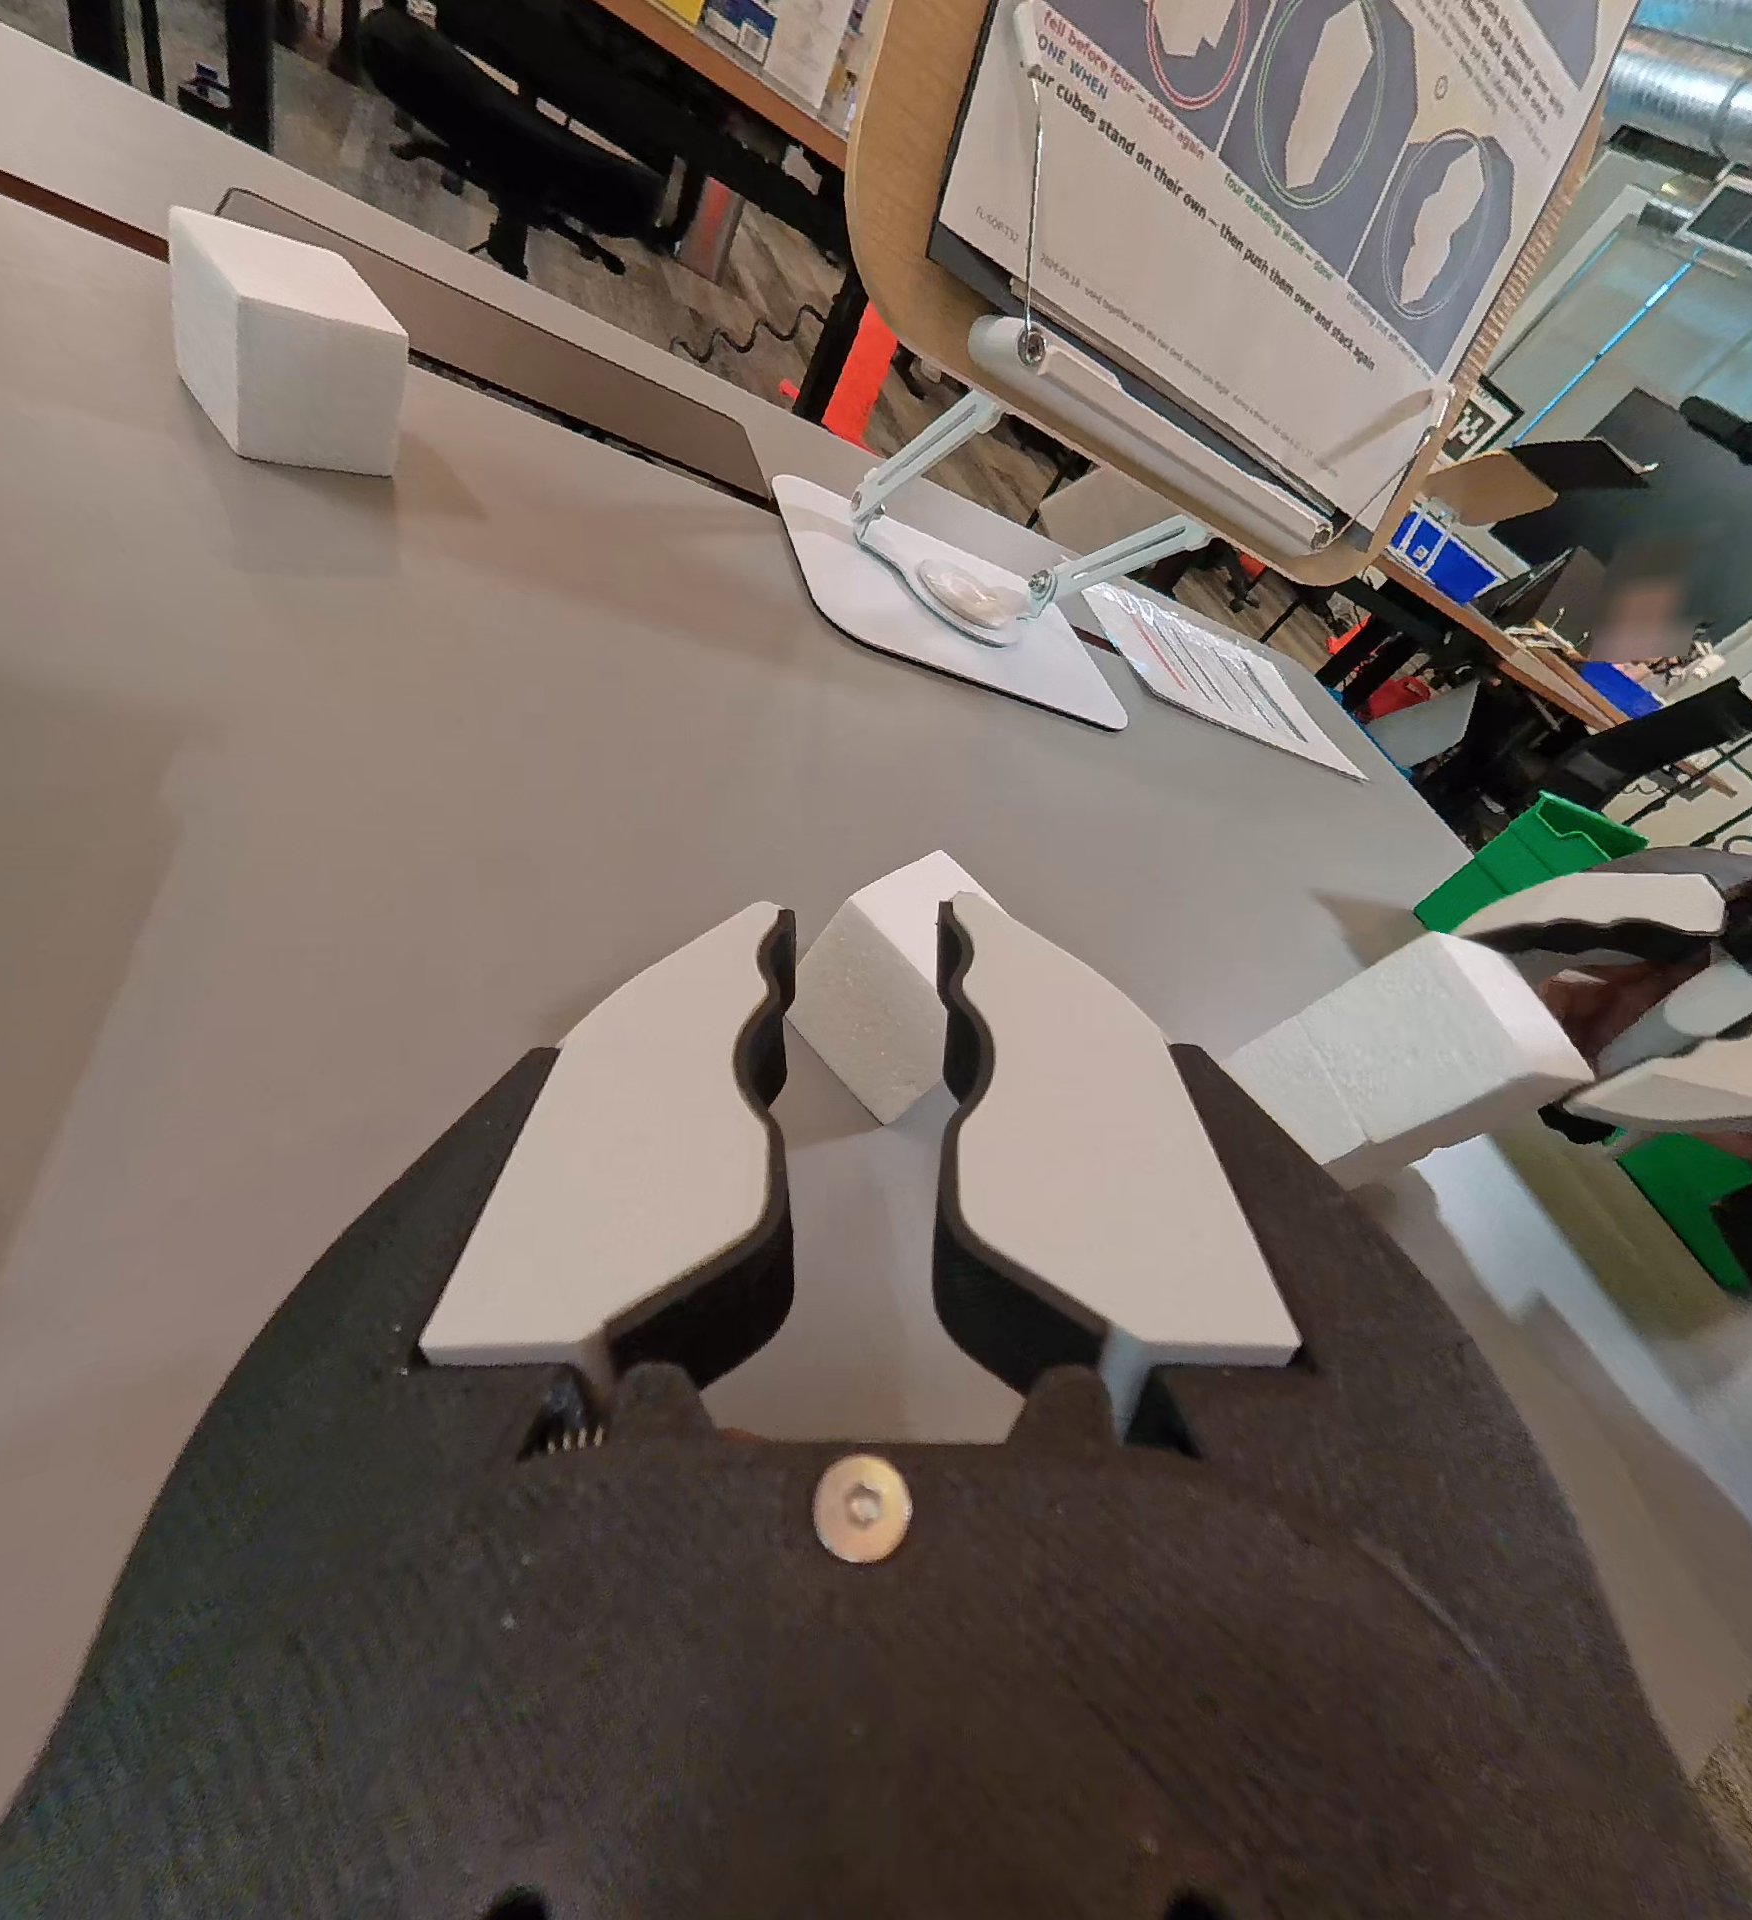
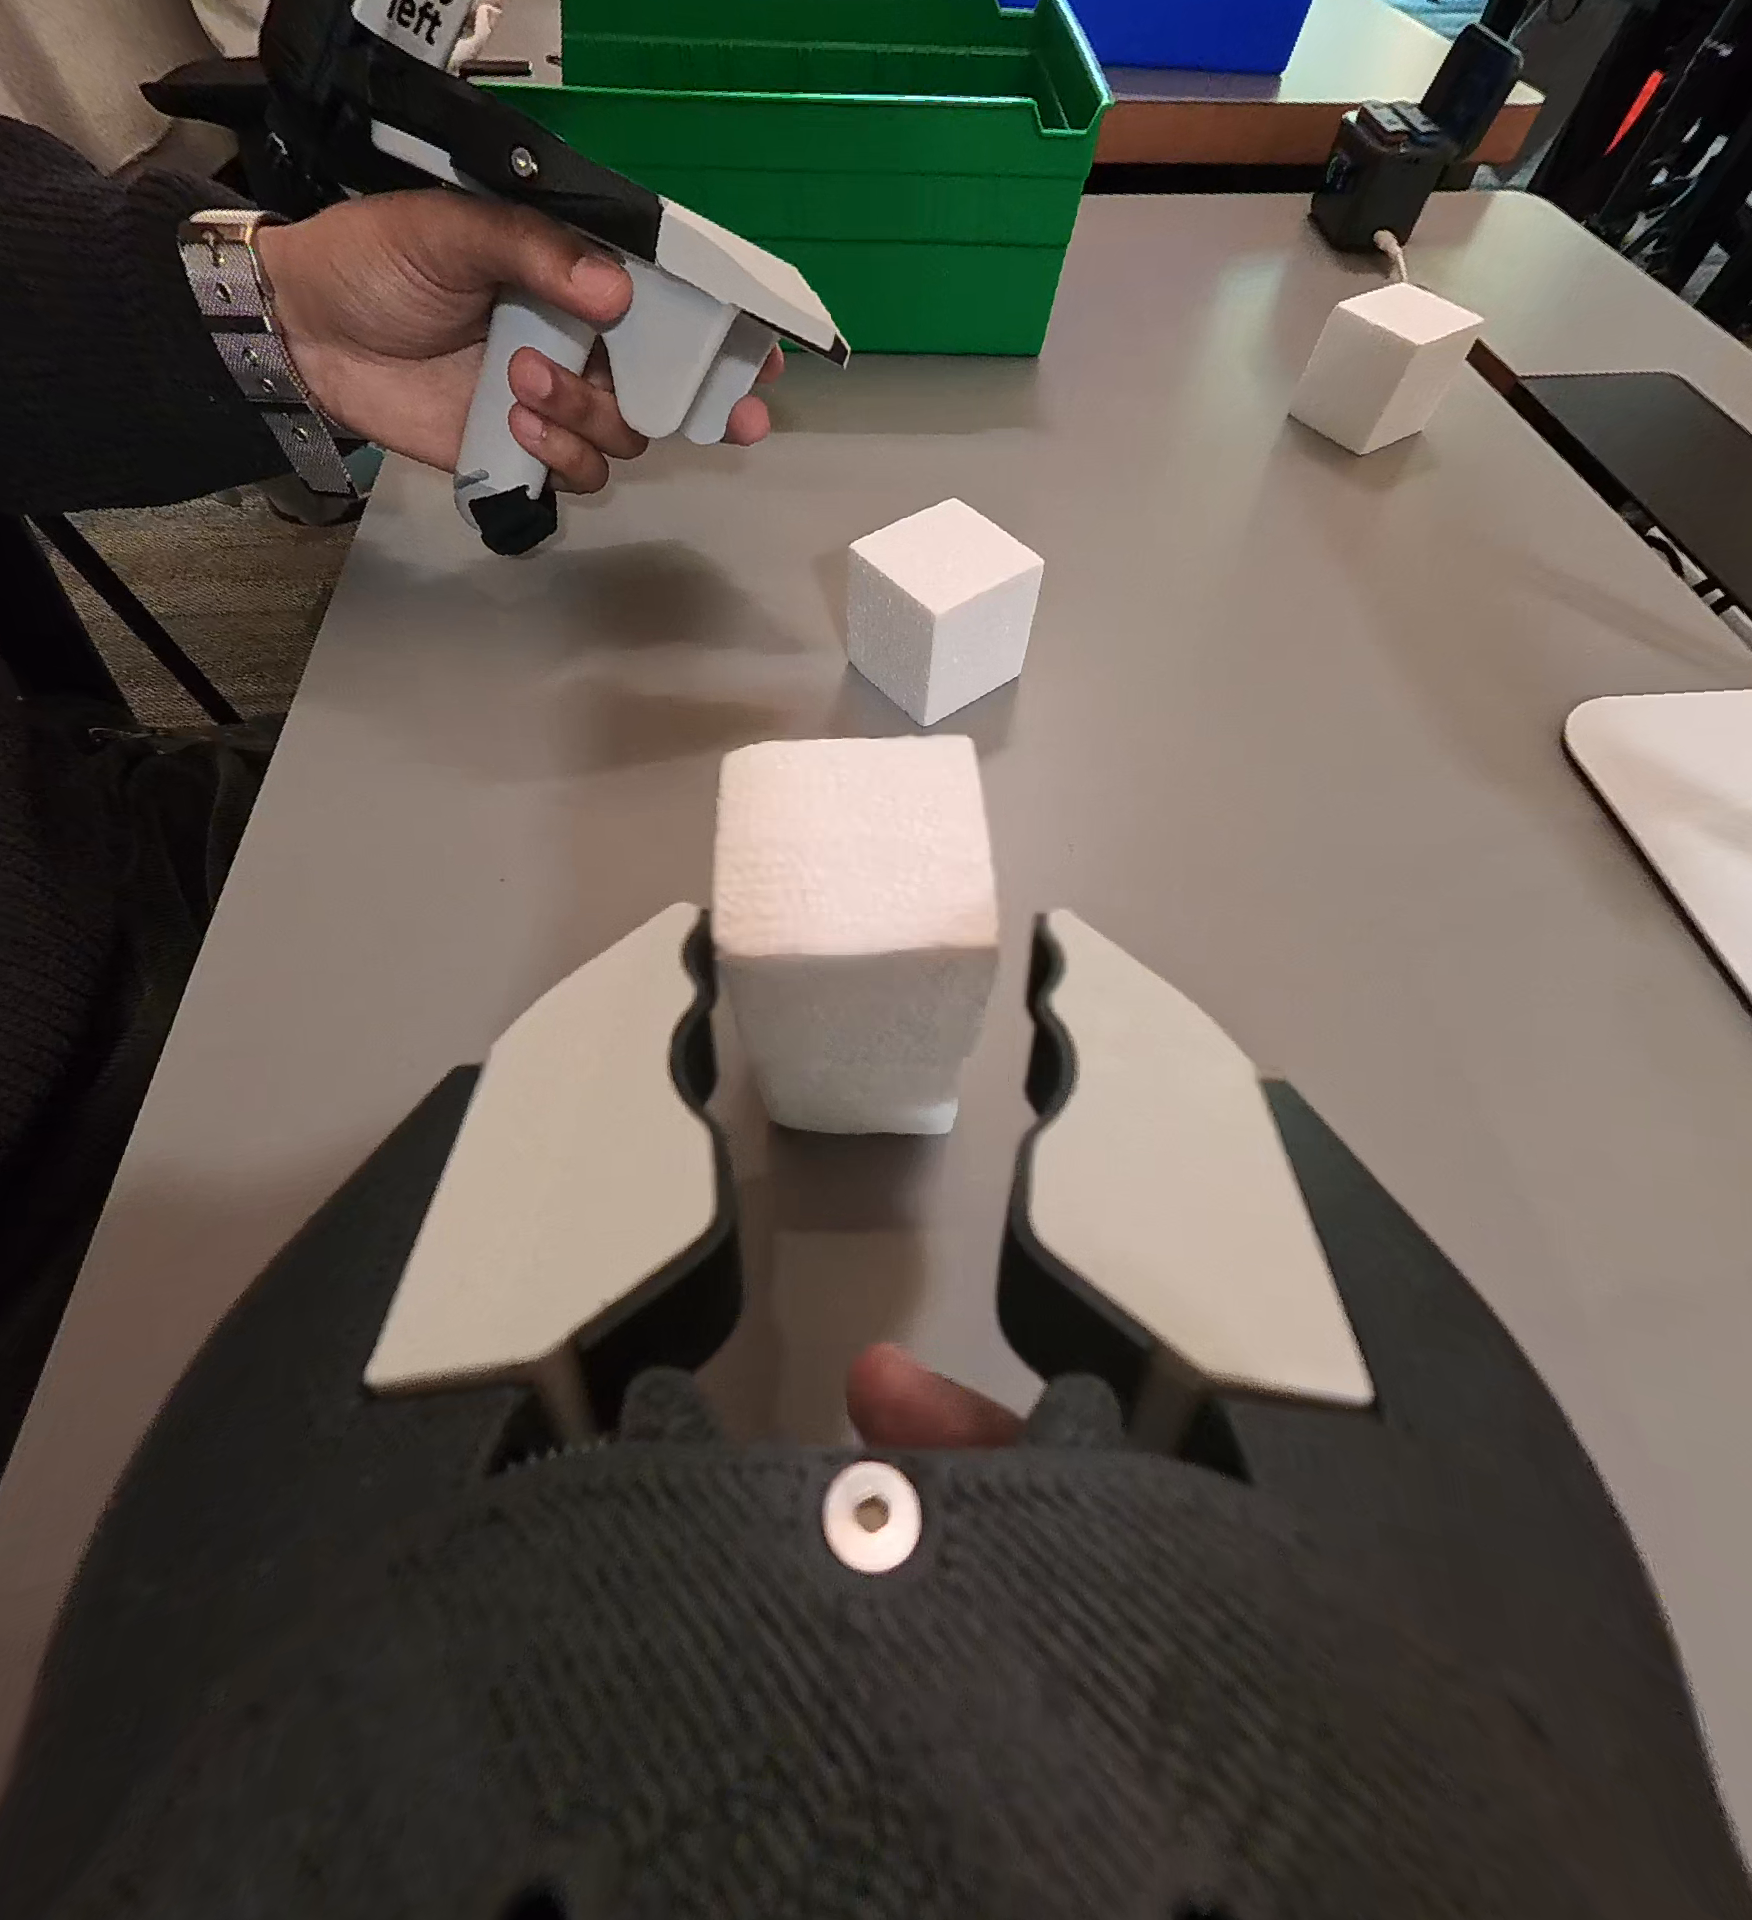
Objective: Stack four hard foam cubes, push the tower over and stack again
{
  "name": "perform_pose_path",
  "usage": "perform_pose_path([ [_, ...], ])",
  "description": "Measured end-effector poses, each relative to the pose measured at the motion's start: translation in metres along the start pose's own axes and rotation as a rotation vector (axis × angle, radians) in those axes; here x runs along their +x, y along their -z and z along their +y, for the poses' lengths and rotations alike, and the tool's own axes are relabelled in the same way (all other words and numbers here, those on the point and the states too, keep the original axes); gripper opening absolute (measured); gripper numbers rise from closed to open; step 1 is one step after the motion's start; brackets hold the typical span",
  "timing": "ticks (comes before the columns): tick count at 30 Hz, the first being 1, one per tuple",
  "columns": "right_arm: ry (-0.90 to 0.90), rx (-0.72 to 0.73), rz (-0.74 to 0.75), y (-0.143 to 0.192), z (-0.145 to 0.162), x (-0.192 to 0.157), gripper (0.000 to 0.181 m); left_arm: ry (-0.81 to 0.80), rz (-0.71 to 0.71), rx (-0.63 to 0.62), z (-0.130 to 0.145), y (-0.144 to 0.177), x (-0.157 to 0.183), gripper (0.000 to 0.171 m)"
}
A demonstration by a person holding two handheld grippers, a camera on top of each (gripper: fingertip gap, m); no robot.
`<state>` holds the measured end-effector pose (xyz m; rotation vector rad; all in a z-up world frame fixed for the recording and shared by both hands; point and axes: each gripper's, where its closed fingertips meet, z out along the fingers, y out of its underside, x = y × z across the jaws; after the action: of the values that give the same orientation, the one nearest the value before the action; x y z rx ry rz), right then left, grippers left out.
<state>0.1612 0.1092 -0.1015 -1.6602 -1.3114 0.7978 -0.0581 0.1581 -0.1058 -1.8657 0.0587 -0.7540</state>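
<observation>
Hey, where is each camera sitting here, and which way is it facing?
Left wrist view: on the left gripper, tilted, looking across the grey table at a foam cube and a document stand; its open jaws show.
Right wrist view: on the right gripper, looking along the table at a foam block between its jaws; the left hand and a fingertip show.
Shared: the foam cube, a far cube, the green bin, each other's gripper.

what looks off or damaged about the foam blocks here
The foam block between the right tongs looks chipped: the foam block has a ragged lower corner. The other two cubes sit intact on the grey table.
</observation>
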Motion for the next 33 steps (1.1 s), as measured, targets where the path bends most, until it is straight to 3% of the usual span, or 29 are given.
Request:
perform_pose_path([
  [5, -0.032, -0.028, 0.017, -0.003, 0.008, 0.002, 0.081, 0.000, 0.001, -0.005, 0.001, -0.001, 0.000, 0.026],
  [10, -0.044, -0.034, 0.047, 0.000, 0.008, 0.007, 0.088, -0.005, -0.004, -0.001, 0.000, 0.000, 0.000, 0.026],
  [15, -0.051, 0.052, 0.123, 0.016, -0.010, 0.020, 0.090, -0.019, -0.009, 0.003, 0.000, 0.000, 0.000, 0.026],
  [21, -0.062, 0.238, 0.276, 0.049, -0.052, 0.041, 0.085, -0.018, -0.010, 0.006, -0.001, 0.000, 0.000, 0.025],
  [26, -0.038, 0.428, 0.308, 0.072, -0.109, 0.028, 0.083, -0.023, -0.013, 0.010, -0.002, 0.000, 0.000, 0.025],
  [33, -0.169, 0.496, 0.330, 0.063, -0.163, 0.005, 0.080, -0.027, -0.028, 0.032, -0.006, 0.003, -0.003, 0.025],
])
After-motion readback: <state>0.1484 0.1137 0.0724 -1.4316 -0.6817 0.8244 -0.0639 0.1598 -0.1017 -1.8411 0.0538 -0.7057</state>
